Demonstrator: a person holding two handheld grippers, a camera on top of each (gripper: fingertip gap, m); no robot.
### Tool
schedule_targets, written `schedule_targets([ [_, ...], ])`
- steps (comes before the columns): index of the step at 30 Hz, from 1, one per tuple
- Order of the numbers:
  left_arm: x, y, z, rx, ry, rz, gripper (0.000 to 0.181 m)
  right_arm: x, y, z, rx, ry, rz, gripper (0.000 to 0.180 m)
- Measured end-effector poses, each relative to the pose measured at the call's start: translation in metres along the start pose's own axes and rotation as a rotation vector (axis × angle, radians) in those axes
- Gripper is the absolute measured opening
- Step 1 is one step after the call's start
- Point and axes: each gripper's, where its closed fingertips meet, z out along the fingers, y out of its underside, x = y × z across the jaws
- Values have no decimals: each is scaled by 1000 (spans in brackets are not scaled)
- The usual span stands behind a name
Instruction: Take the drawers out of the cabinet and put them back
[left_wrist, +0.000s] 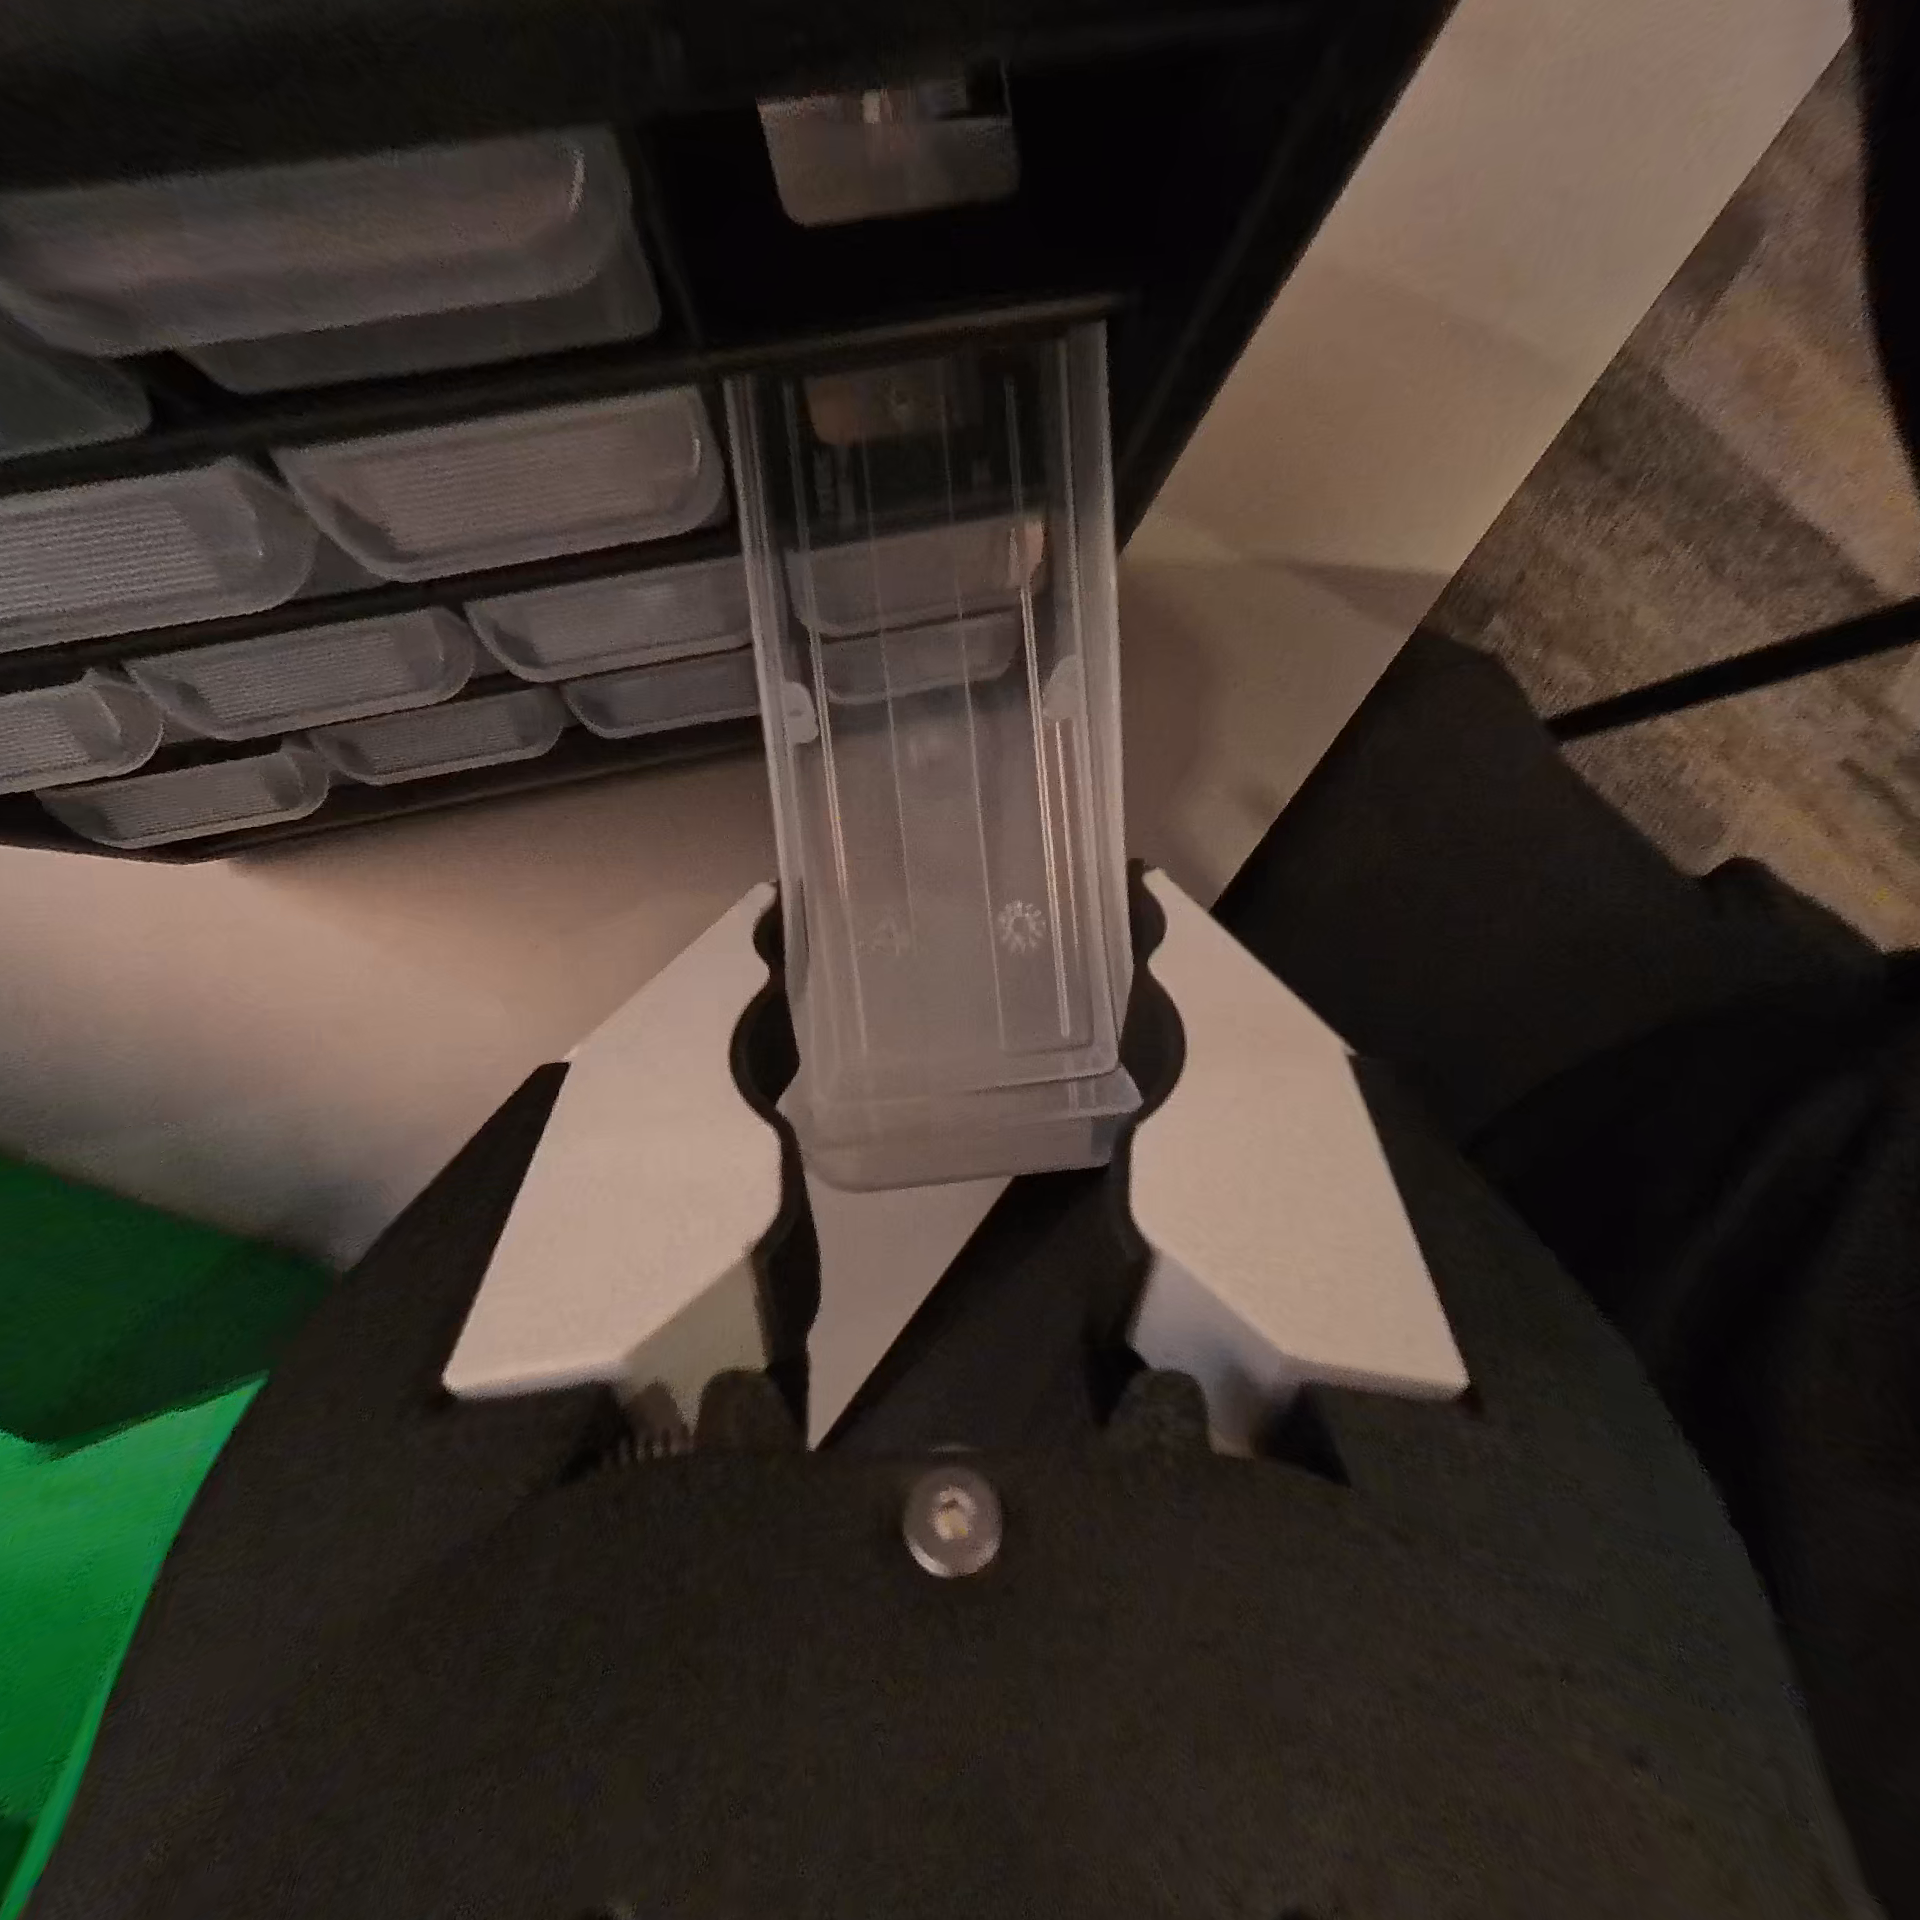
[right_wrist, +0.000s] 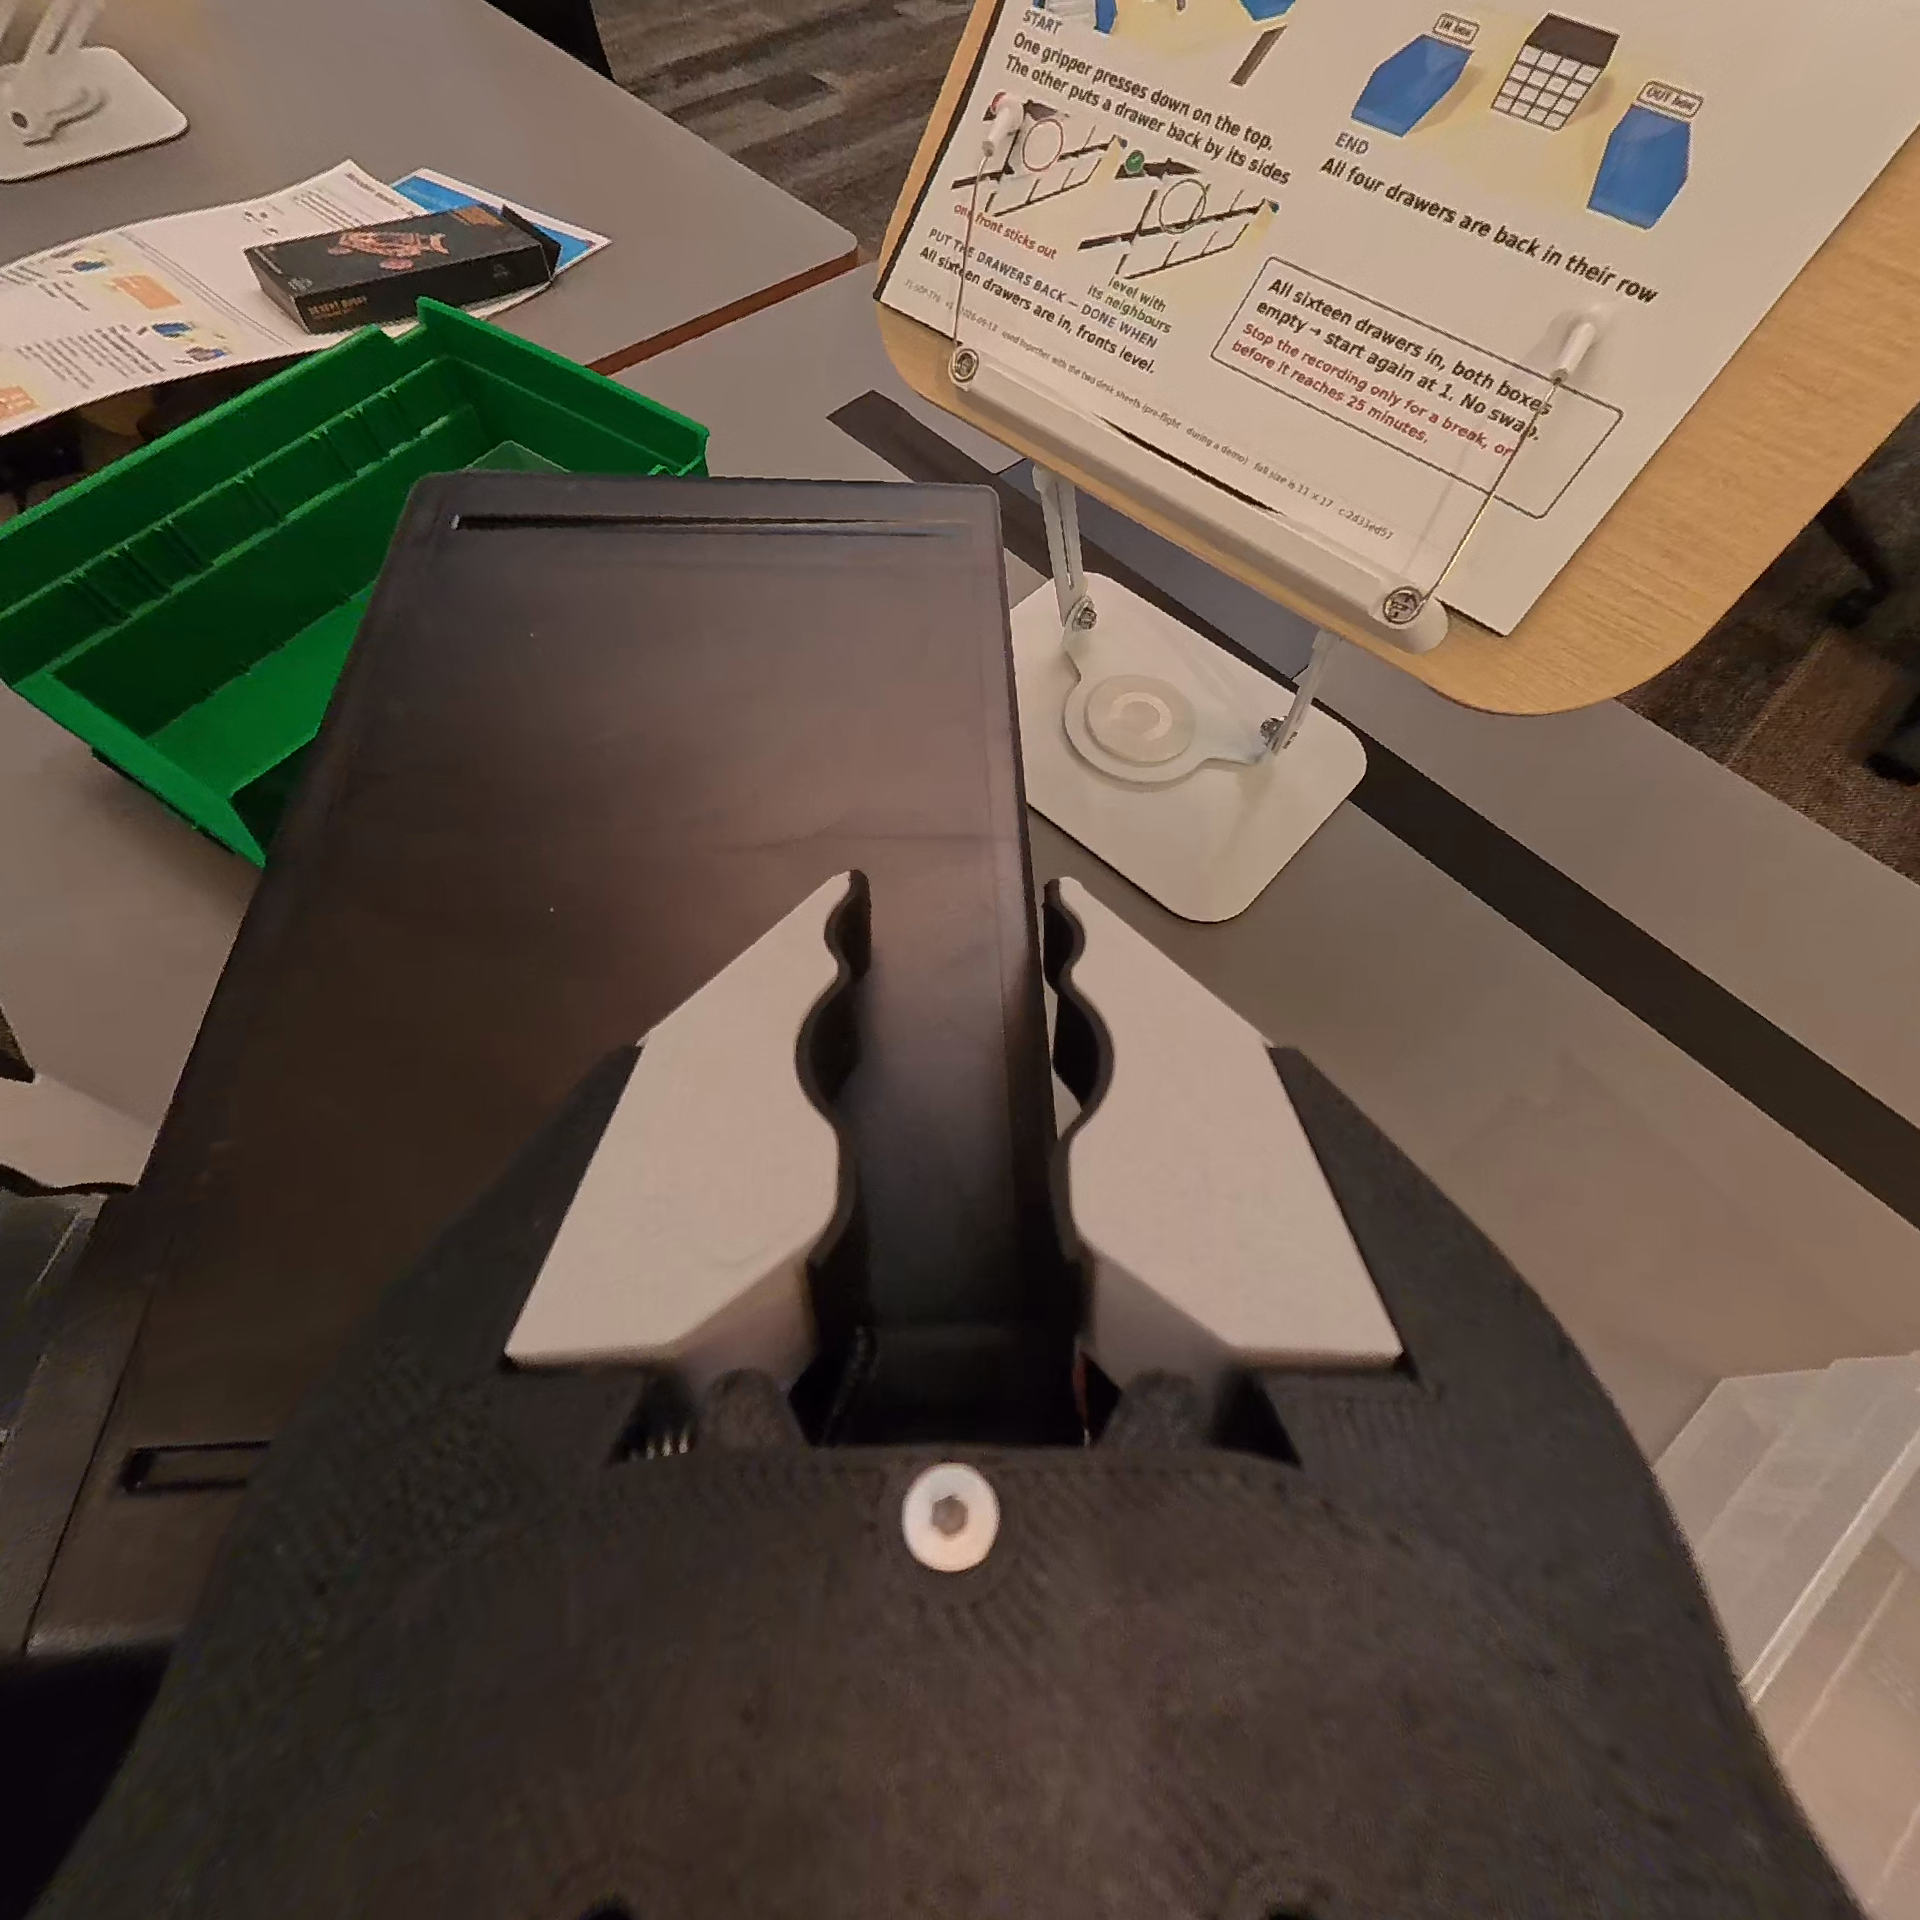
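In the left wrist view, my left gripper (left_wrist: 956, 904) is shut on the sides of a clear plastic drawer (left_wrist: 935, 790). The drawer's far end sits in a slot at the right end of the black cabinet (left_wrist: 675, 343); most of it sticks out. Several other clear drawers (left_wrist: 499, 488) sit in their slots to the left. In the right wrist view, my right gripper (right_wrist: 951, 894) rests on the cabinet's flat black top (right_wrist: 623, 779). Its jaws stand slightly apart with nothing between them.
A green bin (right_wrist: 312, 540) stands left of the cabinet and also shows in the left wrist view (left_wrist: 94, 1403). An instruction sheet on a white stand (right_wrist: 1195, 748) is at the right. A small black box (right_wrist: 395, 265) and papers lie far left. A clear container (right_wrist: 1818, 1558) is at lower right.
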Motion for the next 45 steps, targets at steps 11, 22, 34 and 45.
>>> schedule_targets([
  [11, 9, -51, 23, 228, -12, 86, 83, 0, 0, -1, 9, -2, -1, 31],
  [22, -44, -25, 0, 270, -203, 133, 80, 0, 0, -1, 10, -8, -2, 30],
  [34, -80, -51, 20, 376, -385, -70, 145, 1, -1, -1, 17, 3, -4, 30],
  [45, -260, 23, -94, 291, -718, -173, 100, 1, -1, -1, 14, -2, 0, 30],
])
